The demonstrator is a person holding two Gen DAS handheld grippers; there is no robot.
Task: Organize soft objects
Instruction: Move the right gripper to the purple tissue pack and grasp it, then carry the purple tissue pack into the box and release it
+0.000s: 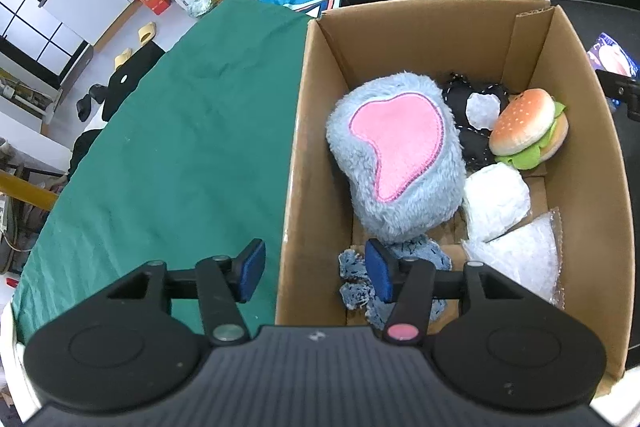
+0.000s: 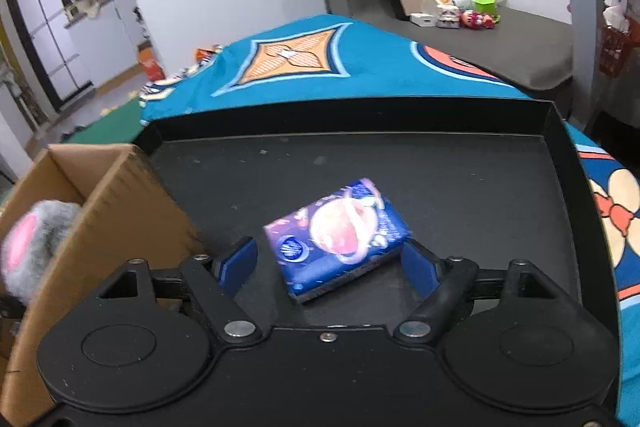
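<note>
Left gripper point(image 1: 316, 273): jaws wide, empty, straddling the near-left wall of the brown cardboard box point(image 1: 298, 147); one pad over the green cloth point(image 1: 180, 131), the other inside, above a blue knitted rag point(image 1: 354, 281).

In the box: grey-blue plush with pink patch point(image 1: 394, 159), burger toy point(image 1: 528, 129), white wrapped bundles point(image 1: 496, 201), black fabric point(image 1: 476, 139) partly hidden.

Right gripper point(image 2: 330, 261): jaws wide, either side of a blue printed tissue pack point(image 2: 340, 233) lying on the black tray point(image 2: 460, 179); contact unclear. The view is motion-blurred.

Bright, even light; fisheye-warped edges
</note>
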